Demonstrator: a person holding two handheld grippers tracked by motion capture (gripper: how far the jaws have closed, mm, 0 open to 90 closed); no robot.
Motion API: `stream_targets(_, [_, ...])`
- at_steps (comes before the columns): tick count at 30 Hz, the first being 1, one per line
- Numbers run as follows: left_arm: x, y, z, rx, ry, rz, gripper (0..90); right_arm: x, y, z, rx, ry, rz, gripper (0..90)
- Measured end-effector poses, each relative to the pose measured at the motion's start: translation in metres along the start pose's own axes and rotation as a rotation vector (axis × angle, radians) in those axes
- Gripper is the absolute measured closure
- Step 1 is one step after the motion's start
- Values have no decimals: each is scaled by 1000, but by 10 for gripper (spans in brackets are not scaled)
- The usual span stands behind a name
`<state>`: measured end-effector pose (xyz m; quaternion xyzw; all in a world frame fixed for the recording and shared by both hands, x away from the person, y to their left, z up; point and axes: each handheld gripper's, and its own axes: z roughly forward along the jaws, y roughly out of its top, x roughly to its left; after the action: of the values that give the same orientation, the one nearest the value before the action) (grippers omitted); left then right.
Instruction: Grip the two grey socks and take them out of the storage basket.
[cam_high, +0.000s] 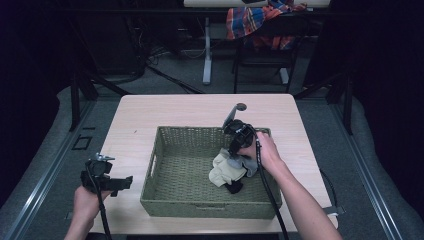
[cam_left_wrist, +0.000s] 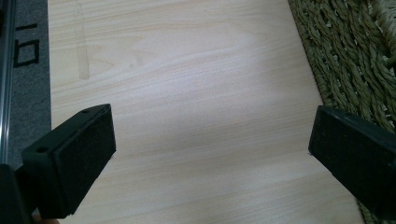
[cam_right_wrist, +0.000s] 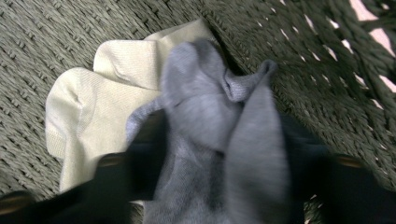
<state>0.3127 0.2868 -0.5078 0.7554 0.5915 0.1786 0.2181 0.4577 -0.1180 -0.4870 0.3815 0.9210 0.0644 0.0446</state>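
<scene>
Pale wood runs under us at the left, where our left gripper (cam_high: 121, 183) hovers over the bare table (cam_left_wrist: 196, 93) just outside the basket's left wall, its jaws spread wide with nothing between them; in the left gripper view the woven side of the basket (cam_left_wrist: 345, 60) sits beside the far jaw. Moving rightward we come to the green wicker basket (cam_high: 165, 192) in the middle of the table, and inside it, toward its right half, a cream sock (cam_right_wrist: 88, 116) lies on the woven floor with a dark piece of cloth (cam_high: 233, 187) just beside it. Over these our right gripper (cam_right_wrist: 210, 163) has its jaws closed on a grey sock (cam_right_wrist: 210, 107), which drapes against the cream one
</scene>
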Motion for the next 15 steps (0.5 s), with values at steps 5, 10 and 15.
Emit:
stream_targets(5, [0, 0, 0, 0, -1, 0, 8, 4, 1, 1, -11, 11, -10, 819])
stream_targets(10, [0, 0, 0, 0, -1, 0, 8, 2, -1, -6, -23, 28, 0, 846])
stream_targets(15, [0, 0, 0, -1, -3, 2, 8, 1, -3, -23, -49, 48, 0, 848])
